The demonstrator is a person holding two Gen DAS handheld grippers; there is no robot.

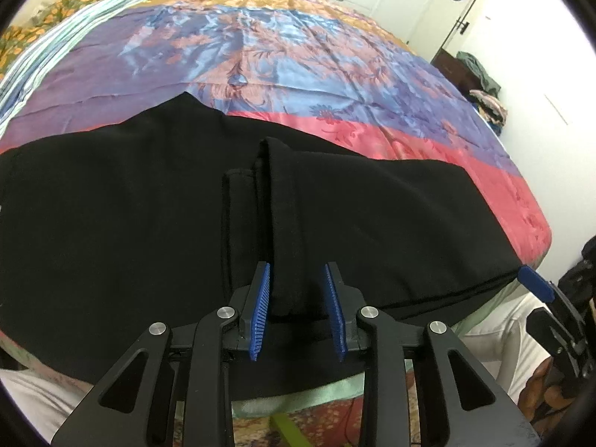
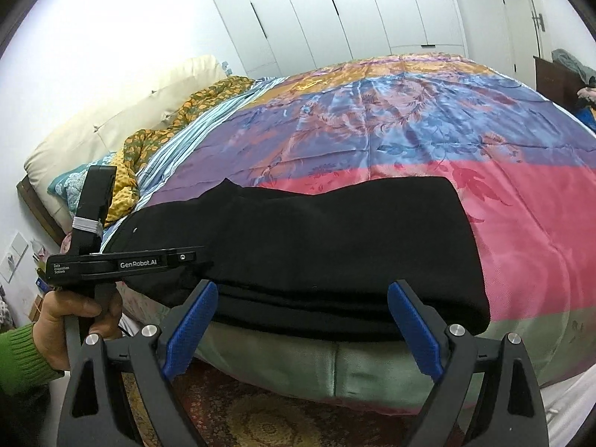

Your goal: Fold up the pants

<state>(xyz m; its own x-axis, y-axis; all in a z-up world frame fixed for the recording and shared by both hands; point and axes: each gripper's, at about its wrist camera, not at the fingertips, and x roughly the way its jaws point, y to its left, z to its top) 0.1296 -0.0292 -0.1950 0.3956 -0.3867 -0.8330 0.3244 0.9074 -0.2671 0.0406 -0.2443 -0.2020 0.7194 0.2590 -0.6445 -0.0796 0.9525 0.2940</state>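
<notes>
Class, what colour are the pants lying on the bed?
Plain black pants, clearest in the right wrist view.

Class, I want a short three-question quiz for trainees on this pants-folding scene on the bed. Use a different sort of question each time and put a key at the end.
1. True or false: the black fabric pants lie on the multicoloured satin bedspread.
2. Fill in the blank: the right claw is at the near edge of the pants with its jaws standing ____ (open or shut).
3. Which claw has a fold of the pants in it?
A. left claw
B. right claw
C. neither

Key: 1 true; 2 open; 3 A.
</notes>
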